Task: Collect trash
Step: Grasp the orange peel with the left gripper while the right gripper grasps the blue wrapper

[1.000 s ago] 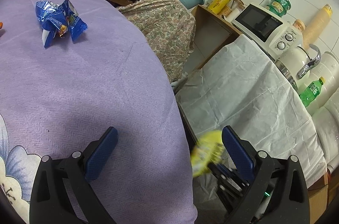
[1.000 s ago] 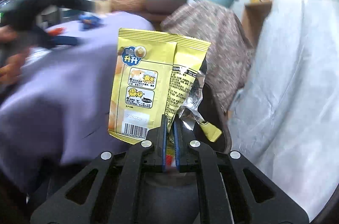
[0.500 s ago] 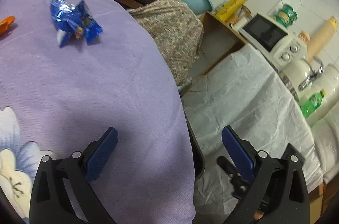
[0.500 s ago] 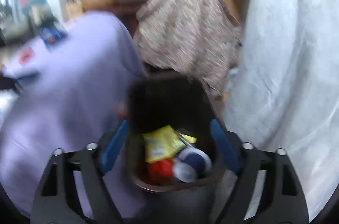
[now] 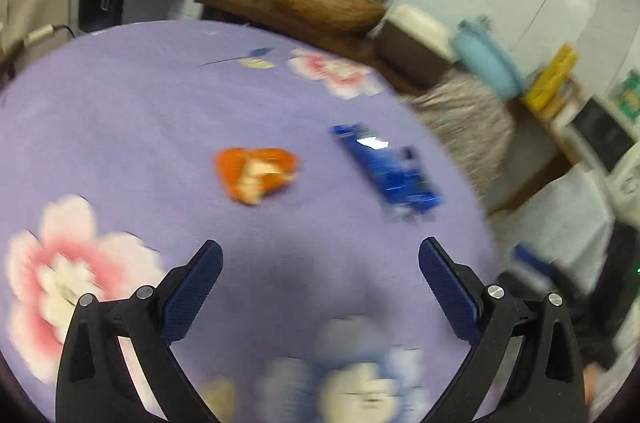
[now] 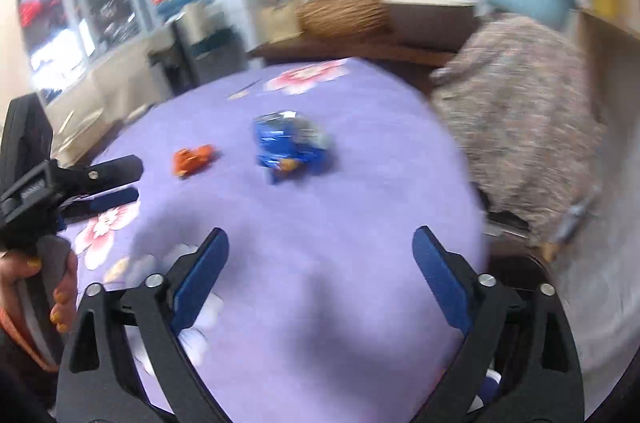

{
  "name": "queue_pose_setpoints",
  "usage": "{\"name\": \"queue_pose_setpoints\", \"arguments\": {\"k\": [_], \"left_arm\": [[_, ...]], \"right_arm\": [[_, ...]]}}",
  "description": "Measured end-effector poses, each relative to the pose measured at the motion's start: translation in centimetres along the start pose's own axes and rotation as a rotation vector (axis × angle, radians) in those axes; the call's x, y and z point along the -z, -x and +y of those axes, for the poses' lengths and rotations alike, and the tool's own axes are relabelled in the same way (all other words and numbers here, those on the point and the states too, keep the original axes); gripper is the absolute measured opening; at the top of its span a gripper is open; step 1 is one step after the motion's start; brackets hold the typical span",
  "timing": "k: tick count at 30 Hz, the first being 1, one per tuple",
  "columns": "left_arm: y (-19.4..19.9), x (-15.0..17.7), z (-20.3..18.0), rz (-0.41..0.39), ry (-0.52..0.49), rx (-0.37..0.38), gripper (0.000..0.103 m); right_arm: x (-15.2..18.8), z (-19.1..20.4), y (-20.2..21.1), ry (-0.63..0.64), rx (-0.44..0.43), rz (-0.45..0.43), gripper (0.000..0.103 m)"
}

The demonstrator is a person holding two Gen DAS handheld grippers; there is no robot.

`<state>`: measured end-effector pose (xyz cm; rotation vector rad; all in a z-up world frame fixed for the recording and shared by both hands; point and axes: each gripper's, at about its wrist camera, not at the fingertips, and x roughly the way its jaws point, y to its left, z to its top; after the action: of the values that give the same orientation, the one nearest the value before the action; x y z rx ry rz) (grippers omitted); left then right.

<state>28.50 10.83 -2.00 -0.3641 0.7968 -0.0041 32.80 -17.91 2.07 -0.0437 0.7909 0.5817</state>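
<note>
Between pickups: both L gripper (image 5: 320, 277) & R gripper (image 6: 320, 263) are held w/ fingers spread, nothing gripped. Orange wrapper (image 5: 256, 173) & blue wrapper (image 5: 394, 171) are left on purple surface (image 5: 120, 127); next, one is approached & pinched.

A worktop (image 5: 132, 127) under a purple flowered cloth (image 6: 360, 183) carries an orange wrapper (image 5: 256, 173), with a crumpled blue wrapper (image 5: 390, 169) just to its right.

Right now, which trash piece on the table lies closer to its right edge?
The blue wrapper, crumpled and shiny; the orange peel lies to its left, further in.
</note>
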Motion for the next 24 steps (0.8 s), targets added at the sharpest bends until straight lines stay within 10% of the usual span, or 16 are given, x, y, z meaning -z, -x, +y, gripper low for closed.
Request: {"name": "queue_pose_setpoints", "arguments": {"k": [13,18,24], "left_arm": [[-4.6,-2.2,1.6,0.124,-0.186,-0.117,0.097],[-6.5,-3.3,1.1,0.144,-0.229,-0.167,0.097],[-8.7,-3.9,0.5,0.180,-0.262,-0.218,0.097]], "right_arm": [[-6.3,2.4,-14.4,0.004,0.092,0.214,0.093],[-6.2,1.2,-13.7,-0.034,0.083,0.190,0.047],[-5.3,2.4,-7.7,0.078,0.111,0.078,0.038]]}}
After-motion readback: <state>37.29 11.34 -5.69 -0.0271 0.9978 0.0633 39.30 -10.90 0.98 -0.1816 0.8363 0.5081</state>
